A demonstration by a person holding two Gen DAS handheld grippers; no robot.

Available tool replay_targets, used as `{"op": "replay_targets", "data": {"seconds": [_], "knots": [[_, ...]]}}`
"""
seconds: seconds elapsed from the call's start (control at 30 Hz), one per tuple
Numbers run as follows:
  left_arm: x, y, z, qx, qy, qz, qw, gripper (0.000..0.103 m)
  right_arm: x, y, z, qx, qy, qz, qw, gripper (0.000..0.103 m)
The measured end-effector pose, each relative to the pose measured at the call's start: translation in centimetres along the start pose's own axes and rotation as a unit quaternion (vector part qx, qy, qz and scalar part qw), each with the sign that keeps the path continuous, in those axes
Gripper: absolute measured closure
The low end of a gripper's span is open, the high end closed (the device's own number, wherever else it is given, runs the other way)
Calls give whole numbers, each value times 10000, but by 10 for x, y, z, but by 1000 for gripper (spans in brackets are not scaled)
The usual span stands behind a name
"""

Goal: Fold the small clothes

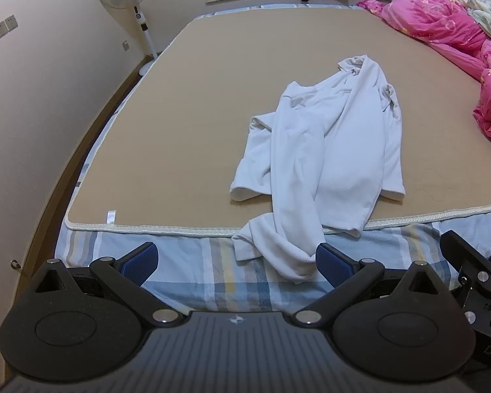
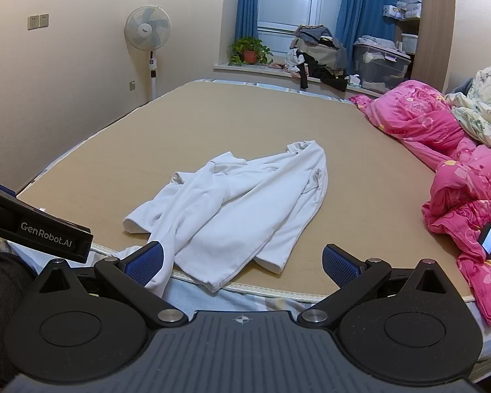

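A white garment (image 1: 327, 150) lies crumpled on a tan mat (image 1: 186, 124) covering the bed, its near sleeve spilling over the mat's white edge onto a plaid sheet (image 1: 193, 262). The left gripper (image 1: 237, 260) and right gripper (image 2: 244, 262) both hover at the near edge, fingers spread wide and holding nothing. A pink quilt (image 2: 442, 150) is heaped at the right. At the far wall stand a fan (image 2: 148, 28), a potted plant (image 2: 249, 51) on the windowsill and blue curtains (image 2: 360, 0).
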State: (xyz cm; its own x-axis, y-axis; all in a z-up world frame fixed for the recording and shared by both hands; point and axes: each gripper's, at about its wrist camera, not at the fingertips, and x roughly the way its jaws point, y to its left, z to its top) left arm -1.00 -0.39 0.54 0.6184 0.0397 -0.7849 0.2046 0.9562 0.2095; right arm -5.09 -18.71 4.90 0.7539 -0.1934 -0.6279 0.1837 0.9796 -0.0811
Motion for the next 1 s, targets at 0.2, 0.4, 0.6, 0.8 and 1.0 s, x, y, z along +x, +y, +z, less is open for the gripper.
{"op": "replay_targets", "data": {"seconds": [0.2,0.4,0.6,0.8,1.0], "knots": [[0,0,1,6,31,-10,10000,1,0,0,0,9,7,-4,10000,1],[-1,-1,1,31,4,-4,10000,1,-2,0,1,5,7,-2,10000,1],[-2,-3,0,44,-16,-2,10000,1,-2,-1,1,16,25,-8,10000,1],[-2,-3,0,42,-10,-2,10000,1,-1,-1,-2,36,54,-19,10000,1],[0,-2,0,37,14,-31,10000,1,5,-2,-3,39,75,-19,10000,1]]}}
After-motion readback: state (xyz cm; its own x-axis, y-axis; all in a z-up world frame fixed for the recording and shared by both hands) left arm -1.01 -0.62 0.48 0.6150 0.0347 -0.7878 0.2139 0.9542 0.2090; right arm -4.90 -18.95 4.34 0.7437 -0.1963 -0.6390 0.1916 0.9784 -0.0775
